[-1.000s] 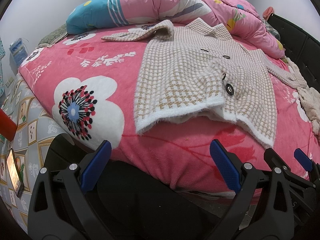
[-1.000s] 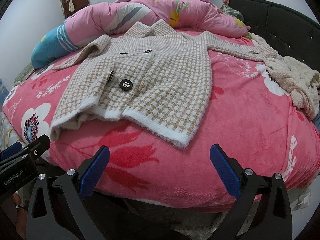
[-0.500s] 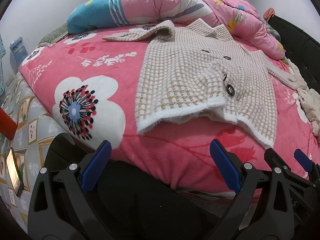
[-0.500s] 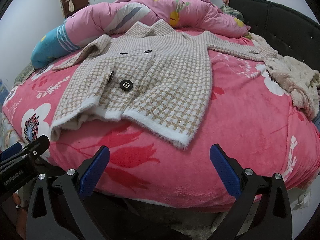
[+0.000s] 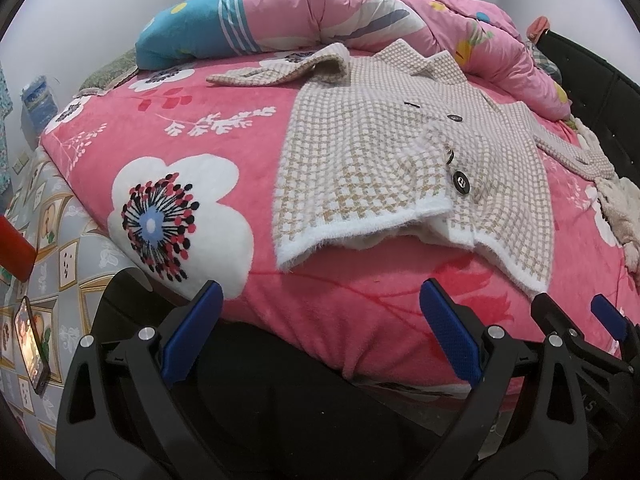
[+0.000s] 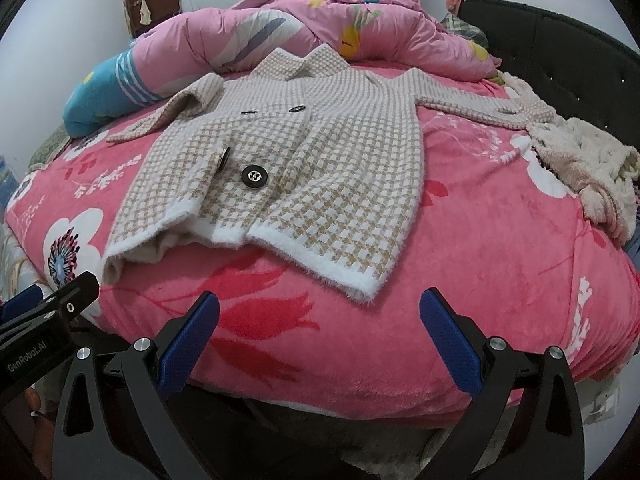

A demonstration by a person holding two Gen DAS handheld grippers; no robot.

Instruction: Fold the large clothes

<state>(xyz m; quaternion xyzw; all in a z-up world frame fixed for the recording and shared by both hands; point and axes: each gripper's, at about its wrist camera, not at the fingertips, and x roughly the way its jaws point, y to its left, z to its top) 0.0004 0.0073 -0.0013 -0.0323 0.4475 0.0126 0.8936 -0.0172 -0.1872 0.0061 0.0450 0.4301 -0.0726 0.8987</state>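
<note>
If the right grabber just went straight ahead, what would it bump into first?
Probably the pink blanket at the bed's near edge, just ahead of the open right gripper. The checked coat's white hem lies farther on. Depth is hard to judge here.

We see the beige-and-white checked coat [image 6: 344, 168] lying front-up on the pink floral blanket [image 6: 500, 248], sleeves spread to both sides, collar toward the blanket's far edge, its white fuzzy hem rumpled near the blanket's near edge.
</note>
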